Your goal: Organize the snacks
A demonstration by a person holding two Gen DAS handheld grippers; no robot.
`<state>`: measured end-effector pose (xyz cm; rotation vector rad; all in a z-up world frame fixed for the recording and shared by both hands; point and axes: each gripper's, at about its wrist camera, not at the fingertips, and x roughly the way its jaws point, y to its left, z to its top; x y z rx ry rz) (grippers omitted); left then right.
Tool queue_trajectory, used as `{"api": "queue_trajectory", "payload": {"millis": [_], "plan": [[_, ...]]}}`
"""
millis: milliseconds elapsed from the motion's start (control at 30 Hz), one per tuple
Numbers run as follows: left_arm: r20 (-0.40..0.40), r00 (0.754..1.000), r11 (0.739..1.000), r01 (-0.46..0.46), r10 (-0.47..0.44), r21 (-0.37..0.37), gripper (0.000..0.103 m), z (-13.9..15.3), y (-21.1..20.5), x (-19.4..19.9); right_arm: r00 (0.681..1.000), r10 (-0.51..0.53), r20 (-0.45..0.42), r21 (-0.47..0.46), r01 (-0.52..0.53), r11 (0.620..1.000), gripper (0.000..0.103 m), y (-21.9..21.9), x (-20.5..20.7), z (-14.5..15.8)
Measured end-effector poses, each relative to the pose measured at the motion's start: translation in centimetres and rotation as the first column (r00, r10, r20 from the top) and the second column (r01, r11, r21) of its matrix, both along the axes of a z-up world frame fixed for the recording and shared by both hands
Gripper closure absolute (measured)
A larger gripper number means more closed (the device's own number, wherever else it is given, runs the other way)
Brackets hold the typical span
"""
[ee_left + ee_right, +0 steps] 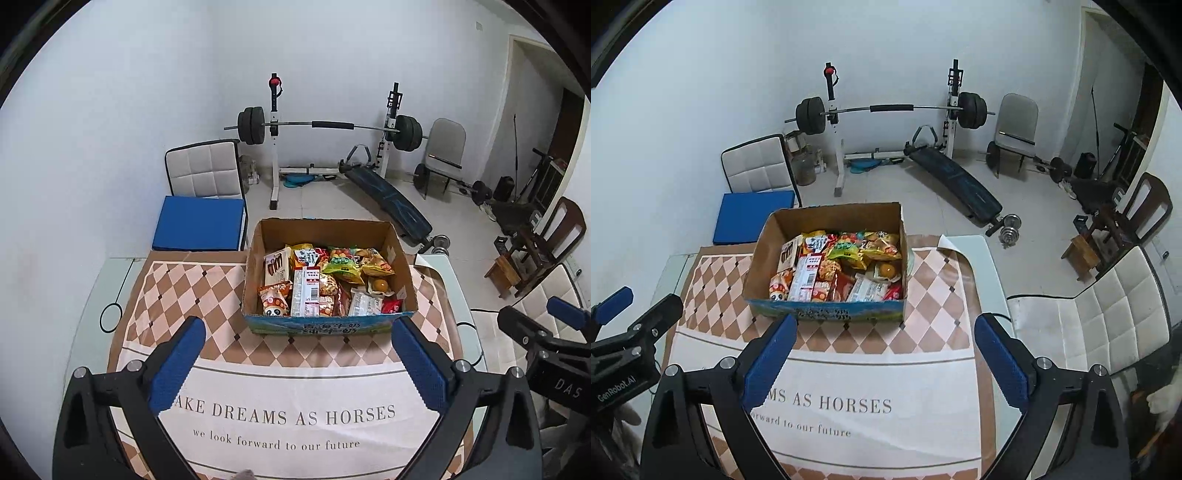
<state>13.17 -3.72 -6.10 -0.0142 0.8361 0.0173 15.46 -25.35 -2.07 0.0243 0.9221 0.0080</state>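
left wrist view shows the left gripper (297, 363) with fingers spread wide and empty above a checkered tablecloth (177, 291), the right gripper (884, 360) equally wide beside it, then a cardboard box (400, 258) packed with snacks (325, 280), and a barbell rack (275, 136) beyond.

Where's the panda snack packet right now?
In both views, the panda packet sits in the cardboard box's near-left corner, beside the tall white carton.

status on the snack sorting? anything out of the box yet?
Done: nothing visible; every snack sits in the cardboard box, none on the tablecloth. In hand: nothing; left tongs and right tongs are open, short of the box. Left: all the sorting.
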Motion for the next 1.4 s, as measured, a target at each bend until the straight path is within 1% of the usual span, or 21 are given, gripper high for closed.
{"api": "queue_trajectory", "payload": {"millis": [200, 700, 900, 1133, 1400], "plan": [[0.000, 1.000, 0.999, -0.014, 0.014, 0.037, 0.000, -0.3, -0.5, 1.1, 1.000, -0.008, 0.002, -0.006, 0.008, 1.000, 0.004, 0.0, 1.1, -0.3], [-0.004, 1.000, 1.000, -0.019, 0.019, 0.016, 0.000, -0.6, -0.6, 2.3, 1.000, -0.006, 0.003, -0.008, 0.006, 1.000, 0.004, -0.3, 1.8, -0.4], [-0.005, 1.000, 1.000, -0.020, 0.020, 0.019, 0.000, -0.8, -0.6, 2.5, 1.000, -0.007, 0.003, -0.007, 0.007, 1.000, 0.004, -0.4, 2.0, -0.3], [-0.013, 1.000, 1.000, -0.013, 0.013, 0.018, 0.000, -1.0, -0.9, 2.8, 1.000, -0.007, 0.005, -0.006, 0.007, 1.000, 0.004, -0.6, 3.4, -0.4], [-0.014, 1.000, 1.000, -0.009, 0.009, 0.021, 0.000, -1.2, -1.1, 3.0, 1.000, -0.010, -0.004, -0.001, 0.010, 1.000, 0.004, -0.5, 3.5, -0.8]]}}
